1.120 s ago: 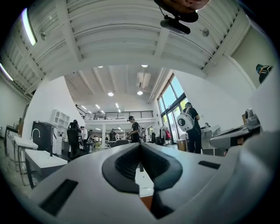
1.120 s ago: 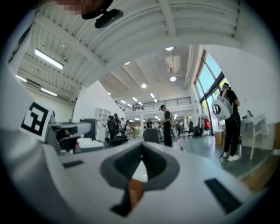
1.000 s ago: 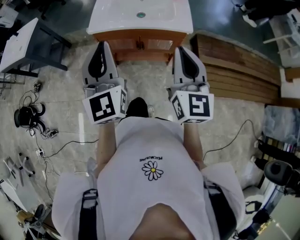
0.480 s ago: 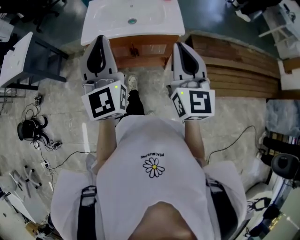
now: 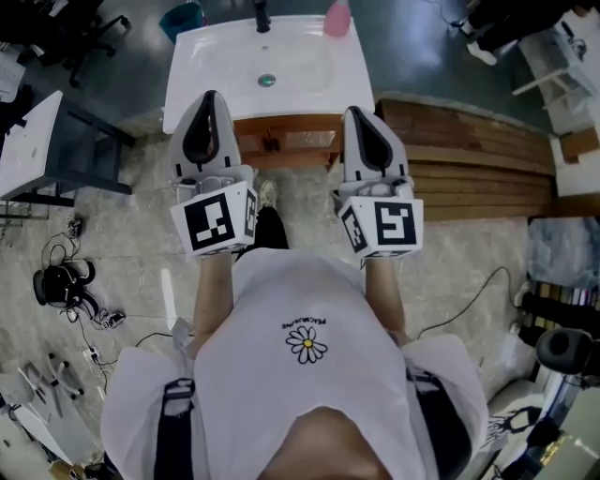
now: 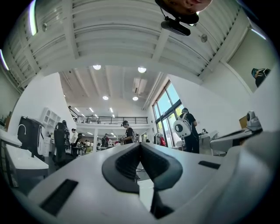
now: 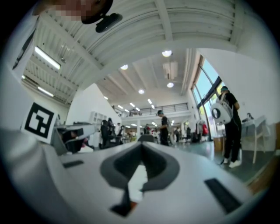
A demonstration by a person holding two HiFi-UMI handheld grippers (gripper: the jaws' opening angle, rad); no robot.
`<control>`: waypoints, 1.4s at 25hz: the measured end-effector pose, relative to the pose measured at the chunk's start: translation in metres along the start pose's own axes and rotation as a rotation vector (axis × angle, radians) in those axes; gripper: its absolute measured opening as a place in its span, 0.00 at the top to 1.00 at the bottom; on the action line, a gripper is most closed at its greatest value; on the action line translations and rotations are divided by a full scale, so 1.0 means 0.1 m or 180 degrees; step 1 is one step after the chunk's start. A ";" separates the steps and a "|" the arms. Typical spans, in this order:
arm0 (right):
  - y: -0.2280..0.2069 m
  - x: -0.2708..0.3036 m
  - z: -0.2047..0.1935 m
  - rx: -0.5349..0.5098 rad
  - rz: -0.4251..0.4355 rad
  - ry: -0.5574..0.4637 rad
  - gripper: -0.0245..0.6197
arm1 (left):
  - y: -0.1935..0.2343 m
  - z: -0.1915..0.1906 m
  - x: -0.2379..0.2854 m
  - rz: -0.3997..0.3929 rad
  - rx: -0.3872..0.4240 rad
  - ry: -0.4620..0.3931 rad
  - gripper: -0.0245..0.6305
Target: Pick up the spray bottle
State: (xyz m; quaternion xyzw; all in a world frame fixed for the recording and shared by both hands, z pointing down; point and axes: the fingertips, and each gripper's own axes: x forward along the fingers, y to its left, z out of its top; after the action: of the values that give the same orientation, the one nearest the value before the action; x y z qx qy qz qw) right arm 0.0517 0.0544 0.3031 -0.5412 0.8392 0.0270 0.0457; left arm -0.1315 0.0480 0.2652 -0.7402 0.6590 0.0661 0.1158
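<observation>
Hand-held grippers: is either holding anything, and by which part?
Nothing is held. The left hand-held gripper and the right hand-held gripper are both shut and empty; the pink bottle stands untouched on the washbasin.

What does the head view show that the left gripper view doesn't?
Only the head view: the white sink, a pink bottle at its back edge, the person's shirt, wooden planks. Only the left gripper view: ceiling lights, tall windows, people standing across the hall. Both: the left gripper, jaws together, nothing between them.
</observation>
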 end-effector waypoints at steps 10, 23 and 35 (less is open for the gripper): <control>-0.10 1.10 -0.04 -0.0055 -0.0135 0.0028 0.92 | 0.47 -0.36 1.05 -0.0145 -0.0157 0.0020 0.94; -0.09 2.50 -0.12 -0.0252 -0.0201 0.0274 0.92 | 0.89 -0.69 2.19 -0.0423 -0.0461 0.0158 0.94; -0.14 2.85 -0.28 -0.0182 0.0010 0.0334 0.92 | 1.21 -0.77 2.39 -0.0080 -0.0299 0.0204 0.94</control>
State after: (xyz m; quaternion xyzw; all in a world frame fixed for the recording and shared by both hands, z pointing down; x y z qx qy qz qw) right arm -0.0535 -0.2120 0.3012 -0.5417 0.8402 0.0225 -0.0139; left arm -0.2266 -0.2140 0.2693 -0.7548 0.6492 0.0717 0.0606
